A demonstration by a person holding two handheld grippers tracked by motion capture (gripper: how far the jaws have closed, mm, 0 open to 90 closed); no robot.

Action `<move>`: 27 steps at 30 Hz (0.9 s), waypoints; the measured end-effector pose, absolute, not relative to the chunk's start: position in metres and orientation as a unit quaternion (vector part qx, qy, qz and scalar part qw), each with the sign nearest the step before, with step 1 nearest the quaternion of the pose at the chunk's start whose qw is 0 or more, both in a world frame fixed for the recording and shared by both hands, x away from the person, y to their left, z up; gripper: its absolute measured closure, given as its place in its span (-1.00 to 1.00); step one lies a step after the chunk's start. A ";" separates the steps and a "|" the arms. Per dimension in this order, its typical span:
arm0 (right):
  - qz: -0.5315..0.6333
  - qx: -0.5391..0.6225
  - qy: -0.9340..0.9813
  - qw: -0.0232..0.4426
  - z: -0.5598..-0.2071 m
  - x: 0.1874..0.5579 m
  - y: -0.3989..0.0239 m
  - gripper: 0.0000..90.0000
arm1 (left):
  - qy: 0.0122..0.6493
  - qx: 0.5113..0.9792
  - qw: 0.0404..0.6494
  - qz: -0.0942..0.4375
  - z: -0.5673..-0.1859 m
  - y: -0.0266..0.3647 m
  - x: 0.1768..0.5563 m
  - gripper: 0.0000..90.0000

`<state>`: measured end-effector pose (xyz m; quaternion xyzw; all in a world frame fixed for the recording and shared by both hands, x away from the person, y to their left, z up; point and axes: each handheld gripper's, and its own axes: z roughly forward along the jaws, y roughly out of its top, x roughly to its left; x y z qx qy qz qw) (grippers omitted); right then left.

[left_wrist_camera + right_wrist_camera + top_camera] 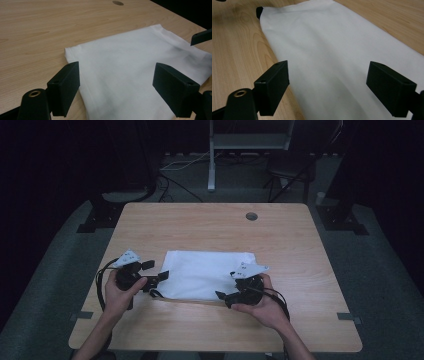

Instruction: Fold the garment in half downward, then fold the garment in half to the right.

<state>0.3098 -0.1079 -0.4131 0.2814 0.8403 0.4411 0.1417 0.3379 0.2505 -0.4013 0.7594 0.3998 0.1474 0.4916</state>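
Note:
A white folded cloth (pixel 202 270) lies flat in the middle of the wooden table (pixel 210 227). My left gripper (pixel 155 271) is at the cloth's left edge, open, with its jaws on either side of the near left corner. In the left gripper view the cloth (pixel 130 57) runs between the wide-apart jaws of the left gripper (pixel 116 72). My right gripper (pixel 227 287) is open over the cloth's near right edge. In the right gripper view the cloth (pixel 324 37) stretches ahead between the jaws of the right gripper (pixel 328 68). Neither gripper holds anything.
A round cable hole (pixel 251 216) sits near the table's far edge. Behind the table stand a metal stand (pixel 212 155) and a chair (pixel 290 170). Bare wood surrounds the cloth on all sides.

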 end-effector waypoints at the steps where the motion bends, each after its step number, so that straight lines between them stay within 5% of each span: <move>1: 0.442 0.281 0.841 0.140 -0.412 0.309 -0.107 -0.61 | 0.399 0.761 0.490 0.149 -0.400 0.250 0.339 -0.52; 17: 0.440 0.242 0.854 0.133 -0.408 0.310 -0.079 -0.61 | 0.440 0.766 0.441 0.159 -0.389 0.251 0.420 -0.52; 27: 0.437 0.239 0.858 0.127 -0.411 0.309 -0.074 -0.61 | 0.477 0.778 0.393 0.114 -0.417 0.250 0.464 -0.52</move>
